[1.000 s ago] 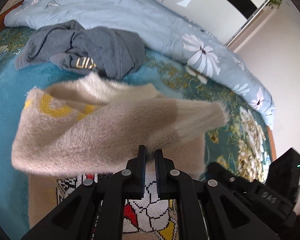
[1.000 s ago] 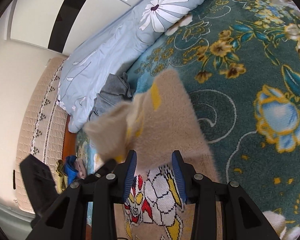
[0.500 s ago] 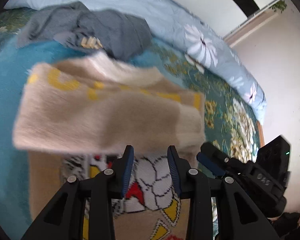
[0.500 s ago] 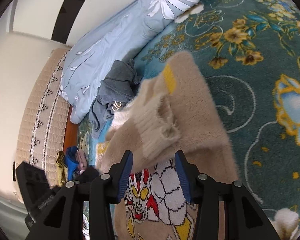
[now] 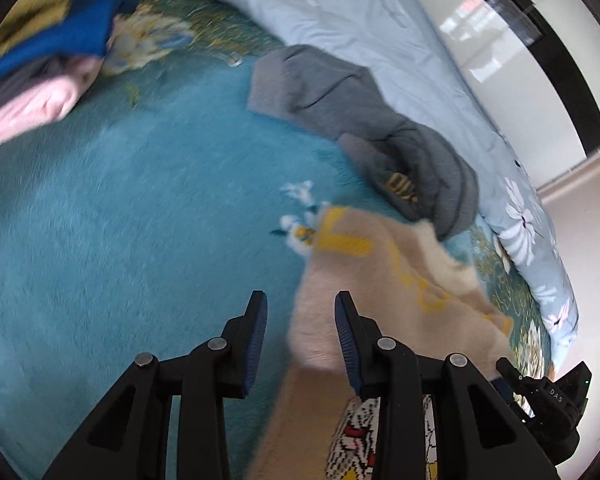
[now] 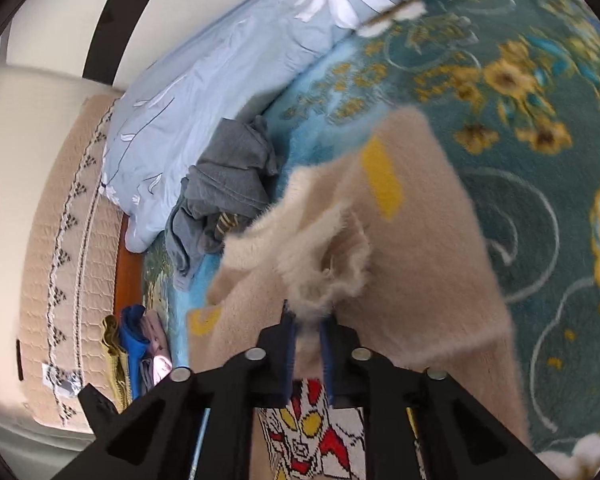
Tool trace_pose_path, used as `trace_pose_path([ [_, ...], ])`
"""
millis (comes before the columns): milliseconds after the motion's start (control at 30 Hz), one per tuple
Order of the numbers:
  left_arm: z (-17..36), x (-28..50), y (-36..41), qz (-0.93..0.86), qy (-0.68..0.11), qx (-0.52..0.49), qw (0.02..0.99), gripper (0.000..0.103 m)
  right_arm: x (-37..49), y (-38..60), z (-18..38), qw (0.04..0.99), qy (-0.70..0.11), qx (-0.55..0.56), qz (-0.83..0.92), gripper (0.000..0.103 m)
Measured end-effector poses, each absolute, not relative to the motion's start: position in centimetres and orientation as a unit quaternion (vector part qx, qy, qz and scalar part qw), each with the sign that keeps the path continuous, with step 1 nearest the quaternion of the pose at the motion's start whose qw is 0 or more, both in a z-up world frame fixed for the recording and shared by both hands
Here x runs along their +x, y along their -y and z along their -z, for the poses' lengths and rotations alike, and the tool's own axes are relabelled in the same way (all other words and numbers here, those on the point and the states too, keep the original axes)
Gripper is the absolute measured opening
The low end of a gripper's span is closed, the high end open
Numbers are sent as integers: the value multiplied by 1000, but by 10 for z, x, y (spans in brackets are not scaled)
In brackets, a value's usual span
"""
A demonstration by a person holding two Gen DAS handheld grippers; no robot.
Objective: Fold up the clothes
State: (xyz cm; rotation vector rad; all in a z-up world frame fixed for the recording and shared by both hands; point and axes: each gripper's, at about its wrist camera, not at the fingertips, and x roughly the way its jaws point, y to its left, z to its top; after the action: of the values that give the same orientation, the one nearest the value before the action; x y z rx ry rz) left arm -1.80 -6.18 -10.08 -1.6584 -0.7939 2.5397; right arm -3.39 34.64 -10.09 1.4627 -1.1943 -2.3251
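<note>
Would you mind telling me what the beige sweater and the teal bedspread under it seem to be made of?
The beige sweater looks like a fuzzy, mohair-like knit: fine fibres stand out along its edges, matte. The teal bedspread looks like short plush pile, perhaps fleece, with a faint sheen; motion blur leaves that open.

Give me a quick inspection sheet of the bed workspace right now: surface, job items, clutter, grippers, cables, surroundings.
Surface: teal floral blanket on a bed.
Job's things: beige sweater lying partly folded; crumpled grey garment beyond it.
Clutter: stacked clothes at the far corner; light blue duvet.
Grippers: left gripper jaws apart, empty; right gripper pinching sweater fabric.
Cables: nothing seen.
Surroundings: quilted headboard, white wardrobe.
</note>
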Motion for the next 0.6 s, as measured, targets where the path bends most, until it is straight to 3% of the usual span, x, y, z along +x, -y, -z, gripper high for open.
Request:
trace_pose_path([
  [267,107,-20,57,-809,272,-521,22,36,-9,-360,38,139,348,370,850,9],
  [600,104,-22,5,-825,189,-522,108,36,-5,-391,118,34,373,459,805,9],
])
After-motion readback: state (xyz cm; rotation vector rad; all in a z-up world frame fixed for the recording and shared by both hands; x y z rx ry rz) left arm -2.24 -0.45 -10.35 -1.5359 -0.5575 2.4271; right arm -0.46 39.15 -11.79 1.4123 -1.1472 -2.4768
